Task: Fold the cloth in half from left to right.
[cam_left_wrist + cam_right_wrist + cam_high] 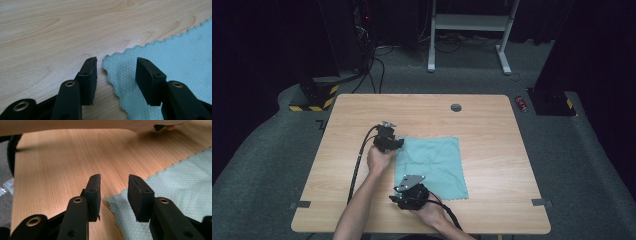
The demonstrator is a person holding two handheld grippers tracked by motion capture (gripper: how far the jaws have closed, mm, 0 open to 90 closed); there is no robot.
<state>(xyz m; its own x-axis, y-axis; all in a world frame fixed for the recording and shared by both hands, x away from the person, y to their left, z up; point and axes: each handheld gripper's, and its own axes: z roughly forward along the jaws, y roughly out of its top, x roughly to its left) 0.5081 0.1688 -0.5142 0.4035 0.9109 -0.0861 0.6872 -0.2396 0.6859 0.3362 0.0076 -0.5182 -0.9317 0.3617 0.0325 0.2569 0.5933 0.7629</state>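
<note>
Teal cloth (433, 166) lies flat on the table (492, 125), the left gripper (388, 142) at its far left corner, the right gripper (409, 195) at its near left corner. Each gripper view shows jaws part open, empty, straddling a cloth (175, 57) corner; cloth (180, 185) unpinched.

In the high view, we see the left gripper (388, 138) and hand (379, 160) covering the cloth's (434, 165) far left corner, while the right gripper (411, 192) hides its near left corner. Whether either set of fingers touches the cloth we cannot tell from there. In both gripper views the cloth is cut off at the right and bottom edges. A small red thing (522, 103) on the floor is too small to identify.
</note>
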